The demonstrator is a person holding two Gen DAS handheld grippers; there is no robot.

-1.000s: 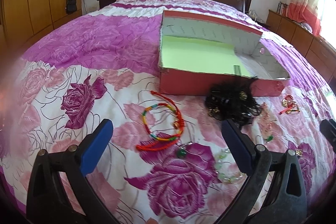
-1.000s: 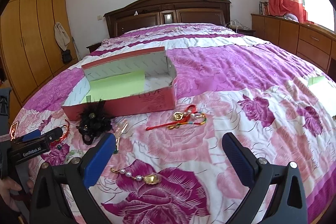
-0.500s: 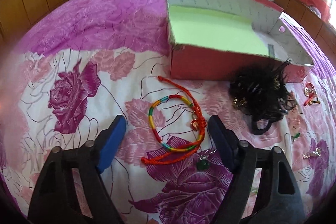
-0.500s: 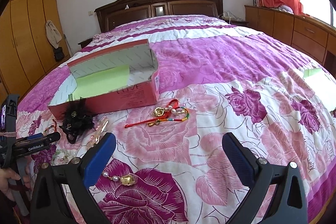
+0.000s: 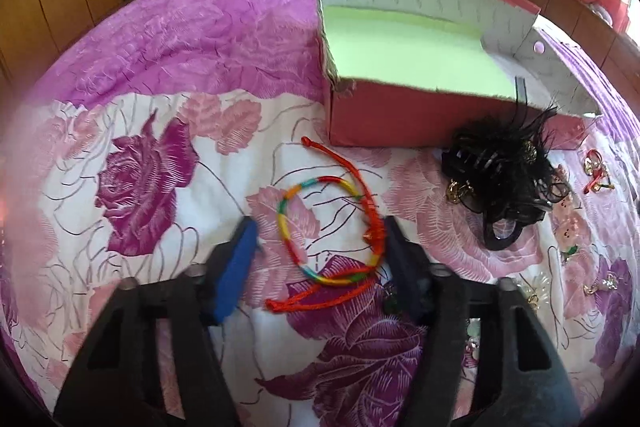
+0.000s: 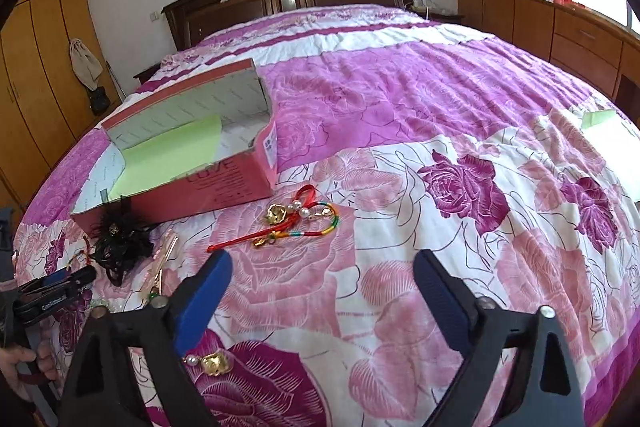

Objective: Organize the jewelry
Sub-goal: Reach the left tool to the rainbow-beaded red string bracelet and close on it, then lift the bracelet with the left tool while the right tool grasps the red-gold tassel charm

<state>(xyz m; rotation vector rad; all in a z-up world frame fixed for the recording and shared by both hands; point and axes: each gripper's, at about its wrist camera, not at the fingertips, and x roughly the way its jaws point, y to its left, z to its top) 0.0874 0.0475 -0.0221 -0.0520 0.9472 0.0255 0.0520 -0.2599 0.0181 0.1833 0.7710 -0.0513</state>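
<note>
A rainbow and red cord bracelet (image 5: 332, 227) lies on the floral bedspread. My left gripper (image 5: 320, 235) is open and low over it, one finger on each side of the loop. The red box (image 5: 400, 115) with a green lining stands open just beyond; it also shows in the right wrist view (image 6: 224, 187). My right gripper (image 6: 322, 275) is open and empty above the bedspread. A red cord with gold charms and pearls (image 6: 296, 219) lies just ahead of it. A pearl and gold piece (image 6: 210, 363) lies under its left finger.
A black feathered hair clip (image 5: 504, 179) lies by the box's front right corner, with small earrings and charms (image 5: 596, 175) to its right. A hair pin (image 6: 162, 263) lies beside the clip. Wooden wardrobes stand left, a headboard behind, a dresser right.
My left gripper has dropped and moved forward so its fingers now flank the bracelet, and they have narrowed. My right gripper has shifted slightly toward the red cord.
</note>
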